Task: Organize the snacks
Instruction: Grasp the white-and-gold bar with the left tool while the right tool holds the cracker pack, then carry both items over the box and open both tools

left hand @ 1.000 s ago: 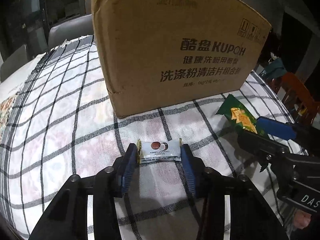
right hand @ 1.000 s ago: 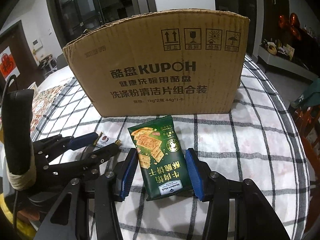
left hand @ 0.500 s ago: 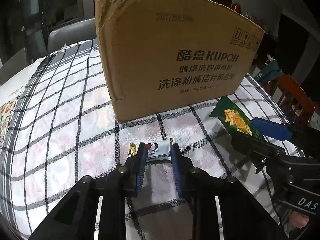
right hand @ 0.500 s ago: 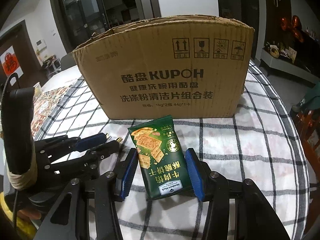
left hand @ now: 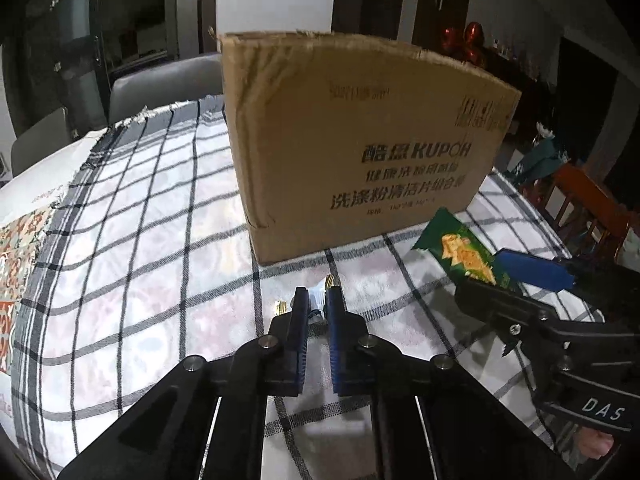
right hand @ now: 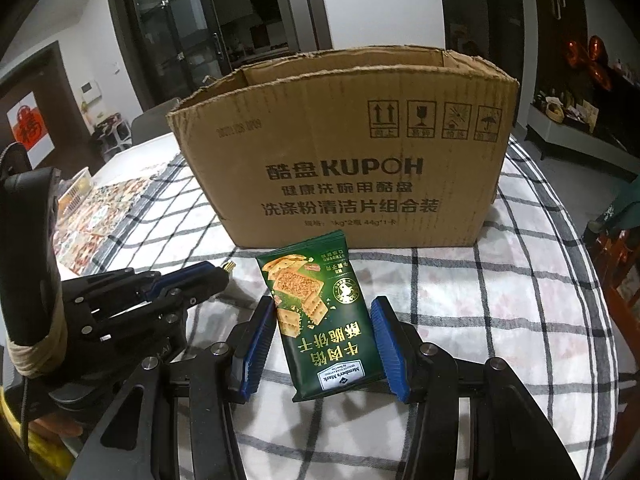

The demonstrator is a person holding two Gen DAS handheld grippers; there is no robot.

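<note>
My left gripper [left hand: 317, 300] is shut on a small white candy wrapper [left hand: 317, 295] with gold ends, squeezed between the blue pads just above the checked cloth. It also shows in the right wrist view [right hand: 208, 276]. A green cracker packet [right hand: 320, 312] lies on the cloth between the fingers of my right gripper [right hand: 324, 340], which is open around it with gaps on both sides. The packet also shows in the left wrist view [left hand: 460, 252]. An open-topped cardboard box [right hand: 344, 160] marked KUPOH stands behind both; in the left wrist view [left hand: 360, 152] its inside is hidden.
The table carries a black-and-white checked cloth [left hand: 140, 220] over a patterned mat [right hand: 100, 216]. Grey chairs [left hand: 160, 84] stand at the far left, an orange wooden chair [left hand: 592, 200] at the right edge. A shelf with ornaments [right hand: 568, 108] is at far right.
My left gripper has closed on the small candy wrapper and crumpled it between the pads. Both cameras have risen a little. My right gripper stays open around the green packet.
</note>
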